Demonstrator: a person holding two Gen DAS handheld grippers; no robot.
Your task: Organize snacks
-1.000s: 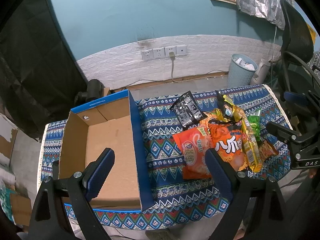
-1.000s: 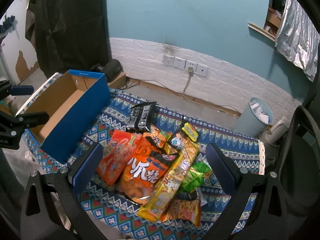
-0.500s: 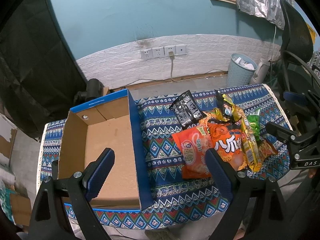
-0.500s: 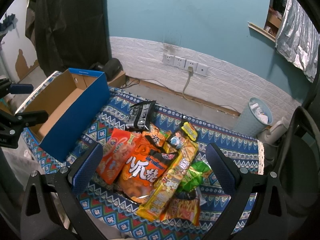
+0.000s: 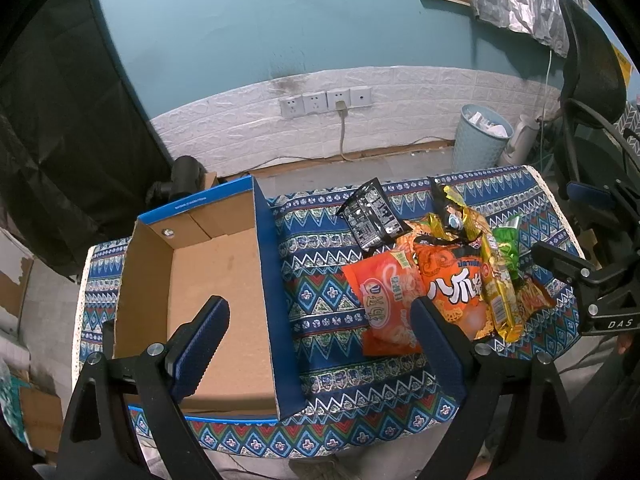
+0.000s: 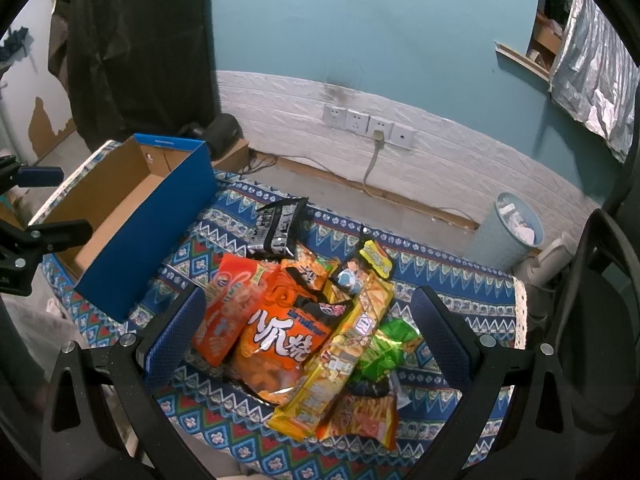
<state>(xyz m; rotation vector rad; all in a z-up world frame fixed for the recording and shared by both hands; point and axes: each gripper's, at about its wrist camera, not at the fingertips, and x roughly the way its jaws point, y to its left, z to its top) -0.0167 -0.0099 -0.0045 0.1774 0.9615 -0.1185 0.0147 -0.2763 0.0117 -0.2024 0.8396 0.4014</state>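
Observation:
Several snack bags lie in a pile on the patterned cloth: a red-orange bag (image 5: 386, 300) (image 6: 226, 308), a big orange bag (image 5: 452, 284) (image 6: 286, 330), a long yellow pack (image 5: 490, 276) (image 6: 344, 344), a green bag (image 6: 386, 350), a black packet (image 5: 370, 214) (image 6: 280, 226). An empty cardboard box with blue sides (image 5: 218, 280) (image 6: 132, 208) stands at the left. My left gripper (image 5: 320, 344) hovers open over the box's right wall. My right gripper (image 6: 308, 332) hangs open above the pile, holding nothing.
The table (image 5: 328, 240) has its near edge just below both grippers. Beyond it are a white brick wall with sockets (image 5: 326, 102), a blue waste bin (image 5: 482, 136) (image 6: 510, 222), a black office chair (image 5: 592, 92) at the right and a dark curtain (image 5: 60, 140) at the left.
My right gripper has come lower and closer over the snack pile. The left gripper has barely shifted. Nothing was picked up.

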